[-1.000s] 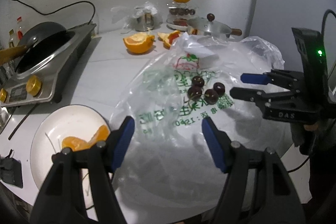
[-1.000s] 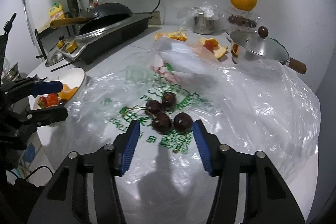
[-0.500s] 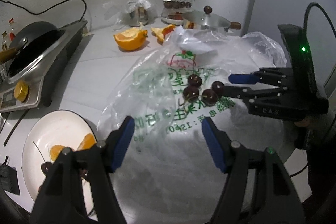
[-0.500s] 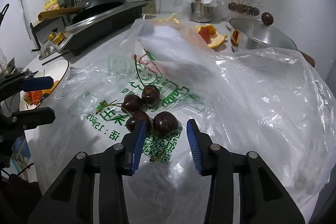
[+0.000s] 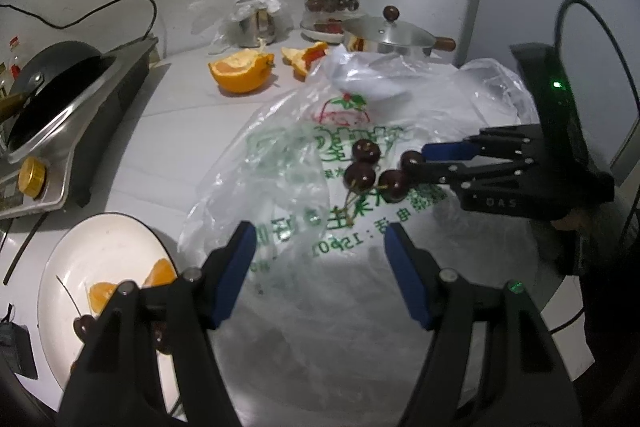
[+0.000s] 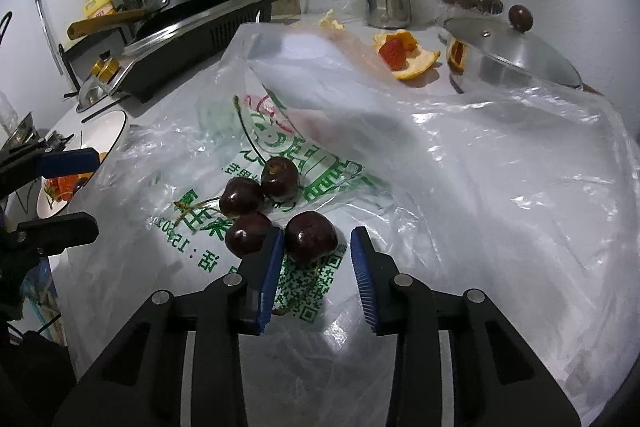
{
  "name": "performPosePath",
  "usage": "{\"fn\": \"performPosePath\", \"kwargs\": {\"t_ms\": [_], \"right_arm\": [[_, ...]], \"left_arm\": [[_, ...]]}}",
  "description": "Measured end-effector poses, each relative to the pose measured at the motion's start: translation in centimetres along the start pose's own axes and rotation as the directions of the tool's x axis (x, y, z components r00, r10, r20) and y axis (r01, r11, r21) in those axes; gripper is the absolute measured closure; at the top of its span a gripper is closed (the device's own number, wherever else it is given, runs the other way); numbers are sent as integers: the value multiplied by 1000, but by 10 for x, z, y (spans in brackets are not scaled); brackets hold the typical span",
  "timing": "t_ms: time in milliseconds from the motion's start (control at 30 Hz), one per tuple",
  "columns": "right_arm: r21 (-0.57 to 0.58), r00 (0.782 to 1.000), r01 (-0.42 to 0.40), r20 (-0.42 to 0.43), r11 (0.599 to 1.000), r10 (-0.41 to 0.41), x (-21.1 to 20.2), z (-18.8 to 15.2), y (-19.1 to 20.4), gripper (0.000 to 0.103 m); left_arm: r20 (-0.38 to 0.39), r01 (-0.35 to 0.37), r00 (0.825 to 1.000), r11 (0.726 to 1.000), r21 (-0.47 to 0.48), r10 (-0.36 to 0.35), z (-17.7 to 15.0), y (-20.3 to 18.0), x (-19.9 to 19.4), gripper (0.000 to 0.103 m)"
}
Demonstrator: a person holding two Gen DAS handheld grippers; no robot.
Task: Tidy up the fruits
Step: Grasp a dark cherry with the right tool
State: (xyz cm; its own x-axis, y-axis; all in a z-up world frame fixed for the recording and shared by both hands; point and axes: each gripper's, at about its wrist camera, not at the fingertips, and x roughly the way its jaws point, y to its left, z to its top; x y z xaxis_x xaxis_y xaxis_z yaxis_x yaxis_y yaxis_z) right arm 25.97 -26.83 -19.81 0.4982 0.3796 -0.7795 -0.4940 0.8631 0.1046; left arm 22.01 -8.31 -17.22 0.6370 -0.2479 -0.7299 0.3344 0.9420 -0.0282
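Dark red cherry sits on the plastic bag spread over the worktop, between my right tongs, which are closing; left pad touches it, right pad doesn't yet. Three more cherries just beside. Left tongs released, hovering above the bag near the plate.

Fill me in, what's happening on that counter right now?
A person is working two handheld grippers over a plastic bag spread on the counter. The right gripper is closing on one of four dark cherries lying on the bag; one pad touches it, the other is still clear. The left gripper hangs open and empty beside a white plate holding orange segments and cherries.
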Motion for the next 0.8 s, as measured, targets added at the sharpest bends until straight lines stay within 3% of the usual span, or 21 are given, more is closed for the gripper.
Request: {"fn": "performPosePath", "kwargs": {"t_ms": [133, 500, 800], "right_arm": [[5, 1000, -13, -3, 1000, 13, 0, 1, -1, 72], [13, 997, 5, 72, 1000, -6, -29, -3, -3, 72], [62, 992, 6, 127, 998, -14, -51, -15, -20, 72]], "left_arm": [[-2, 4, 1000, 1000, 17, -4, 0, -5, 0, 35], [25, 26, 999, 990, 138, -30, 10, -39, 6, 35], [39, 20, 999, 958, 285, -32, 18, -76, 28, 35]]}}
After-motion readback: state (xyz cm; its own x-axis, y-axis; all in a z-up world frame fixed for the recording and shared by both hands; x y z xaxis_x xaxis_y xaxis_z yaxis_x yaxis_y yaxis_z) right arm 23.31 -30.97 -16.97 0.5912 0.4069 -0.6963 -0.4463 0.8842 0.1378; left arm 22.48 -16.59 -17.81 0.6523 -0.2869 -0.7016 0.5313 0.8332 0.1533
